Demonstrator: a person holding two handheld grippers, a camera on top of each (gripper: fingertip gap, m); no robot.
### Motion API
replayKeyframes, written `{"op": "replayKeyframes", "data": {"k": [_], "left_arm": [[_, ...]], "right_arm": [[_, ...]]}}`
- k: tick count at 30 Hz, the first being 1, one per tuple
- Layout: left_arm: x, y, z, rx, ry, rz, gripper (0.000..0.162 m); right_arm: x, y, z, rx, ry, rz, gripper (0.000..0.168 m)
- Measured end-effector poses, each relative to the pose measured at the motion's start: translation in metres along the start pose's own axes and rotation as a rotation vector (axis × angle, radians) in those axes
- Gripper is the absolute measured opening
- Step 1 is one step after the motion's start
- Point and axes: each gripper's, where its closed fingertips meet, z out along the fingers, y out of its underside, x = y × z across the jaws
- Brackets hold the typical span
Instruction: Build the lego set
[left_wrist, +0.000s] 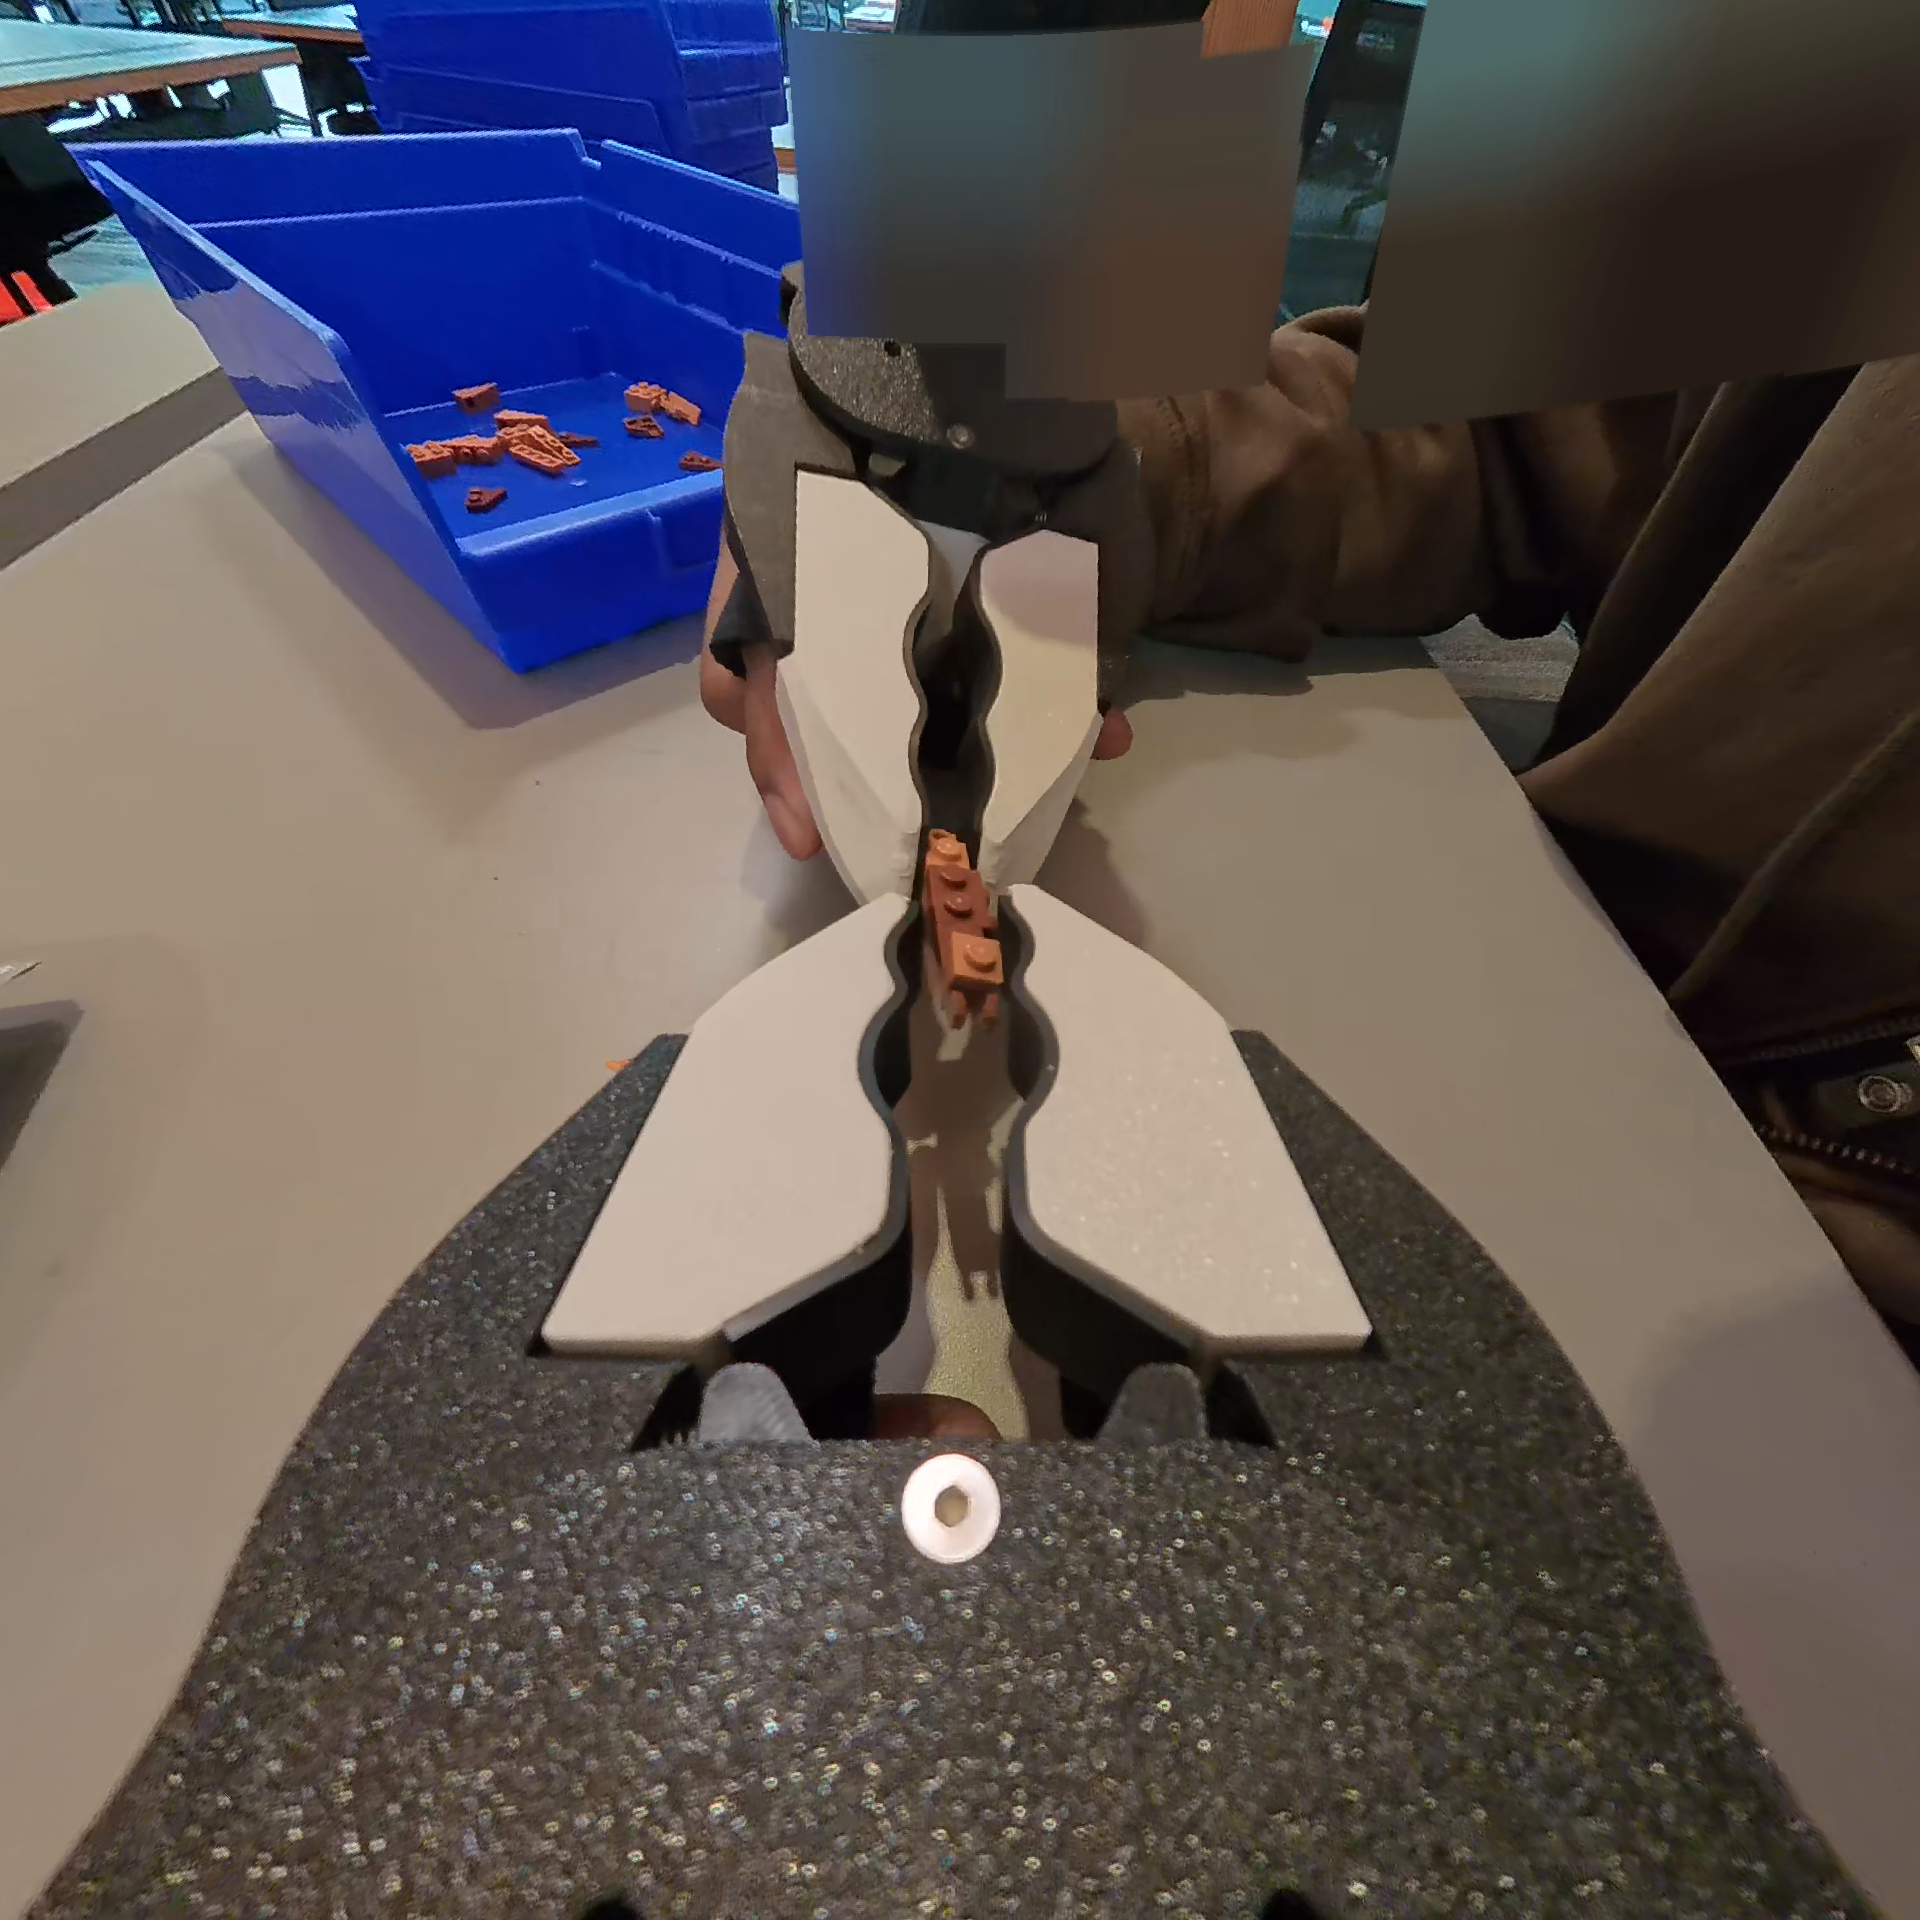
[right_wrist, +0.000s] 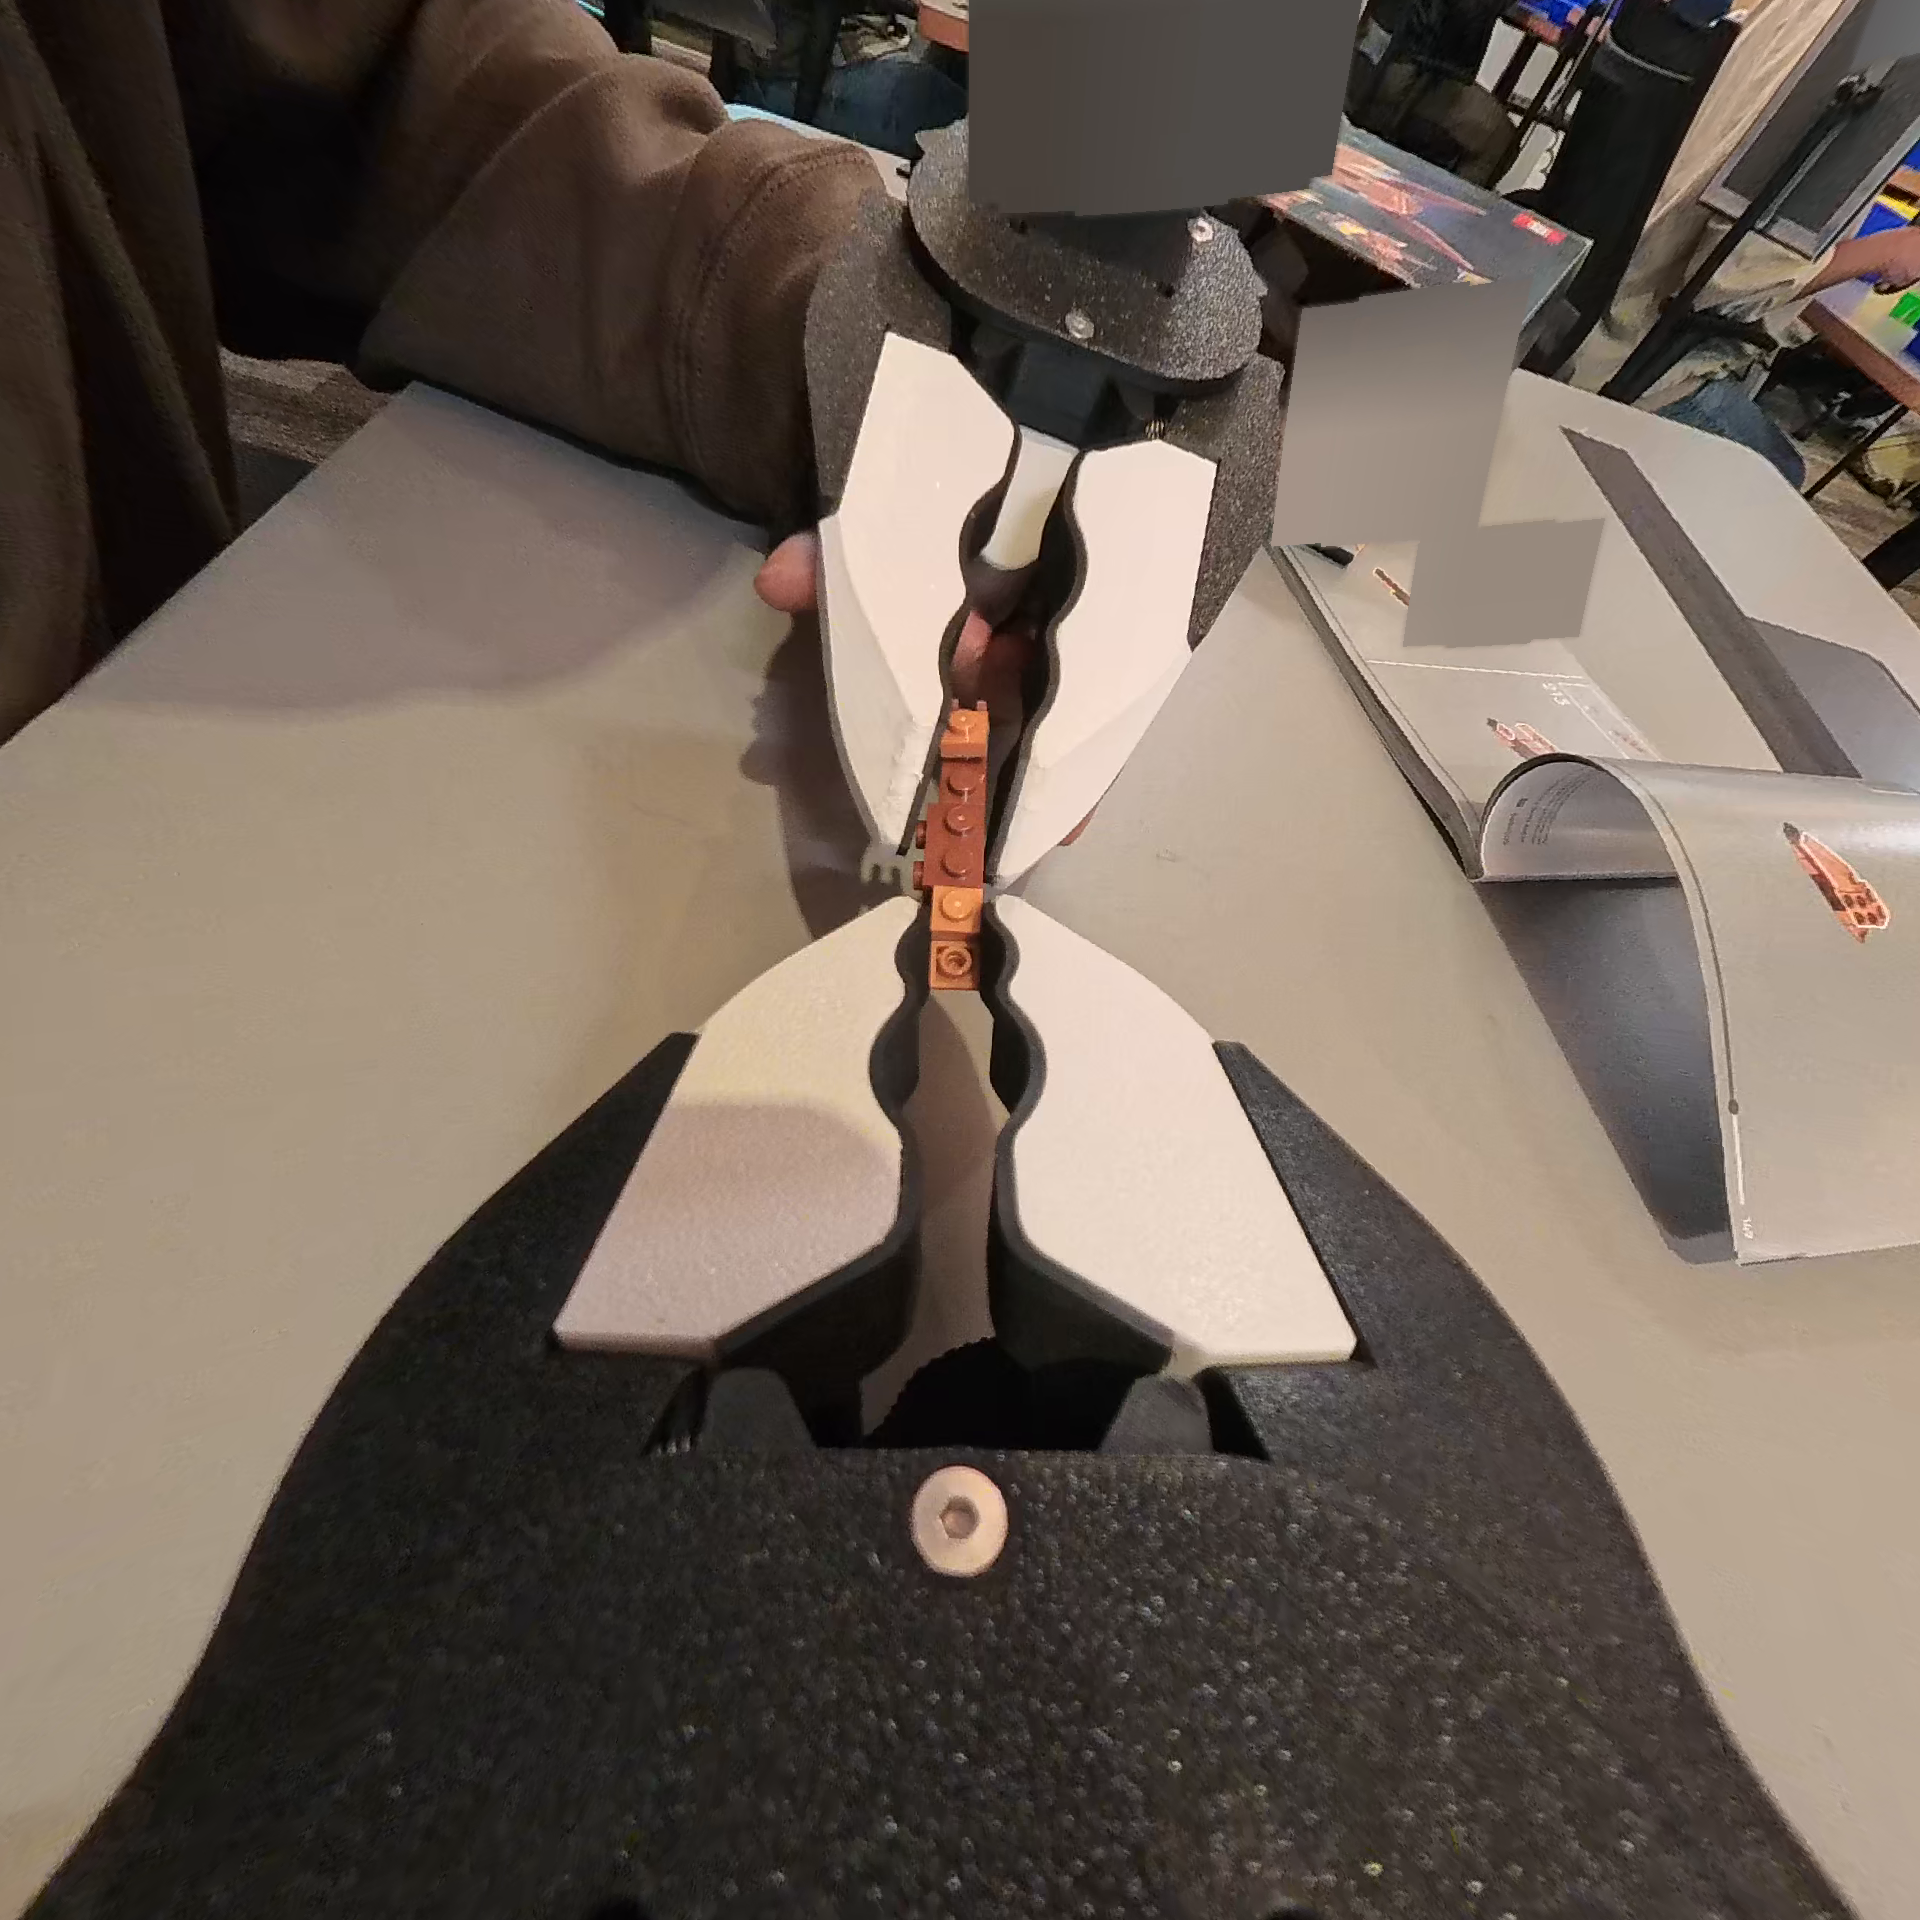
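Grey table (left_wrist: 312, 935) underneath everything, wide and bare around the middle. Blue plastic bin (left_wrist: 312, 343) at the far left of the left wrist view, standing on the table well apart from the grippers, with loose brown lego pieces (left_wrist: 520, 447) scattered over its floor. More blue bins (left_wrist: 582, 73) stacked behind it. Open instruction booklet (right_wrist: 1621, 790) at the right of the right wrist view, lying on the table with one page curled up into an arch. Flat printed box (right_wrist: 1434, 218) farther back, beyond the booklet. Brown sleeves (left_wrist: 1351, 520) of a person reaching in behind each far gripper.

Left gripper (left_wrist: 961, 935) large in the foreground of its own view, black speckled body, white fingers (left_wrist: 769, 1091) drawn in close and clenched on the near end of a small brown lego assembly (left_wrist: 961, 925). Right gripper (left_wrist: 951, 862) opposite, tip to tip with the left, held in a hand (left_wrist: 769, 748) and likewise clamped on the far end of the same piece. Same meeting seen from the other side in the right wrist view: right gripper (right_wrist: 956, 935) near, left gripper (right_wrist: 956, 821) far, lego assembly (right_wrist: 956, 852) bridging the two pairs of fingertips, held up off the table. Narrow strip of stacked brown and orange bricks, studs facing up. Small pale fork-shaped part (right_wrist: 883, 860) sticking out from its left side.
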Motion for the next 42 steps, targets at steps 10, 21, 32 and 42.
{"op": "replayKeyframes", "data": {"k": [10,21,32,42], "left_arm": [[-0.001,-0.001,-0.001,0.012,0.0,-0.008,0.015],[-0.006,-0.006,-0.003,0.047,-0.027,-0.015,0.032],[-0.046,0.0,-0.024,-0.114,-0.421,0.546,0.051],[-0.059,-0.006,-0.023,-0.266,-0.703,0.992,0.039]], "right_arm": [[0.001,0.0,-0.001,0.002,0.002,0.016,0.008],[0.008,0.004,-0.002,-0.026,0.032,0.045,0.008],[0.031,0.018,-0.008,-0.109,0.117,0.192,0.008],[0.042,0.016,-0.007,-0.155,0.193,0.247,0.008]]}}
